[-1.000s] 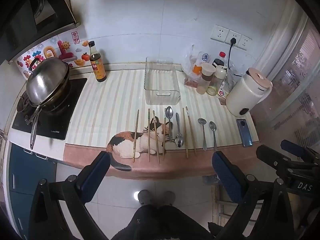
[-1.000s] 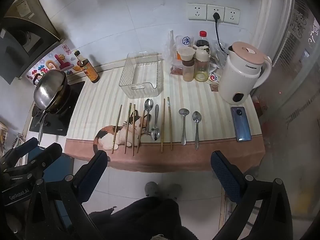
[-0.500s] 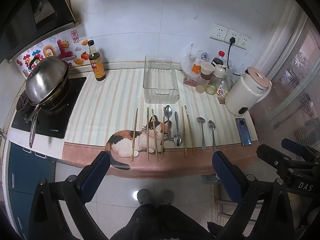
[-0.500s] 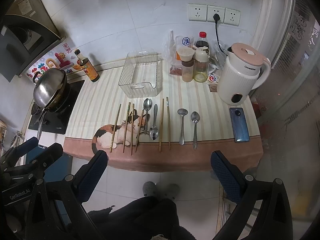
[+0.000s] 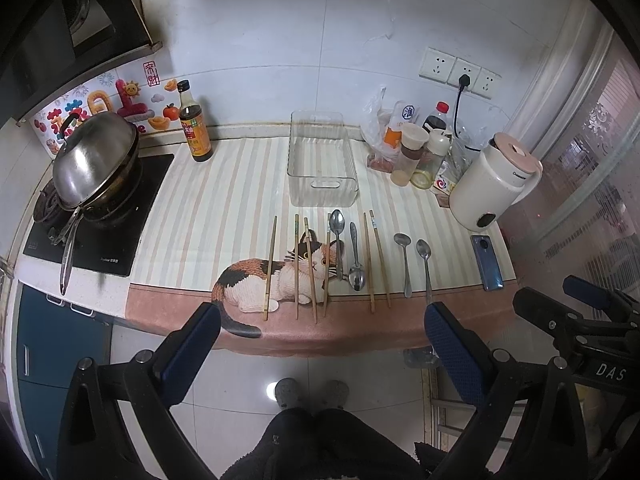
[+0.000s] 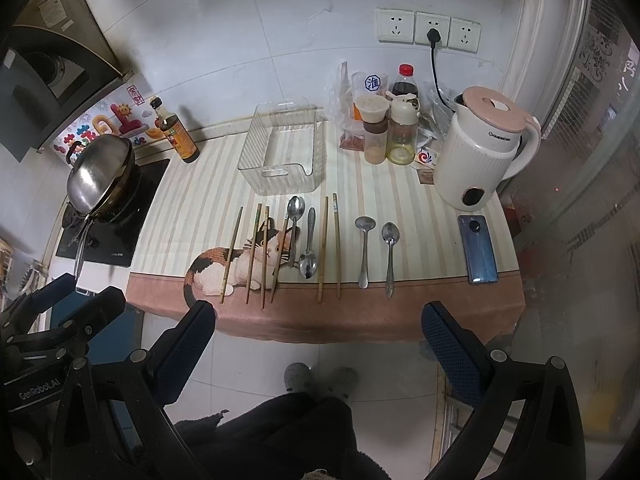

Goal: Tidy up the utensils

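Several wooden chopsticks (image 5: pixel 296 266) (image 6: pixel 251 254) and several metal spoons (image 5: pixel 405 264) (image 6: pixel 364 252) lie in a row near the counter's front edge, on a striped mat with a cat picture. An empty clear plastic bin (image 5: pixel 321 164) (image 6: pixel 283 152) stands just behind them. My left gripper (image 5: pixel 322 324) is open and empty, held in the air in front of the counter edge. My right gripper (image 6: pixel 320 322) is also open and empty, at about the same distance. Each gripper shows at the edge of the other's view.
A wok (image 5: pixel 94 160) sits on a stove at the left. A soy sauce bottle (image 5: pixel 194 126) stands by the wall. Condiment jars (image 5: pixel 416 152), a white kettle (image 5: pixel 494 182) and a blue phone (image 5: pixel 488 258) are at the right. The floor and the person's feet (image 5: pixel 312 394) are below.
Both grippers have drifted slightly; the counter has shifted a little in both views. Nothing on the counter has moved, and both grippers remain open.
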A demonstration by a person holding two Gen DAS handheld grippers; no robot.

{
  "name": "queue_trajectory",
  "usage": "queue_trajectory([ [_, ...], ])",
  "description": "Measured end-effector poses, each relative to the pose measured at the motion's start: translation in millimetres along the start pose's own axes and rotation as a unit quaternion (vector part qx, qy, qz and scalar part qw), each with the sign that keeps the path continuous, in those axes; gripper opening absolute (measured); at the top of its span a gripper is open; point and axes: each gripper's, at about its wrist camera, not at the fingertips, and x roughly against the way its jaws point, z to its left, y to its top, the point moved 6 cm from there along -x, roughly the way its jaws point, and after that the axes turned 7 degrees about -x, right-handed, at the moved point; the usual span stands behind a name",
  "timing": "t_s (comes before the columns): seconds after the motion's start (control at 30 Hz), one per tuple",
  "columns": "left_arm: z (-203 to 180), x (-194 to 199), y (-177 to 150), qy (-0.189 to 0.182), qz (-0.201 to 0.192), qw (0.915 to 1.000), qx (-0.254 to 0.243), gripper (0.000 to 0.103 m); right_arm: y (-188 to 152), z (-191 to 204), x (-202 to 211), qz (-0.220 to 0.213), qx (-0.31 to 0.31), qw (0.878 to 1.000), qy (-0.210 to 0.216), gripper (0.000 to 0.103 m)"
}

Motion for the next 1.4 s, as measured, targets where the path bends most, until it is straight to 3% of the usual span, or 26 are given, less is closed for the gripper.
queue_trajectory([
  [1.4, 10.9, 6.7, 5.3, 0.001, -0.004, 1.0000, 0.000, 0.103, 2.9, -2.1, 2.8, -0.002, 0.006, 1.000, 0.000, 0.103],
])
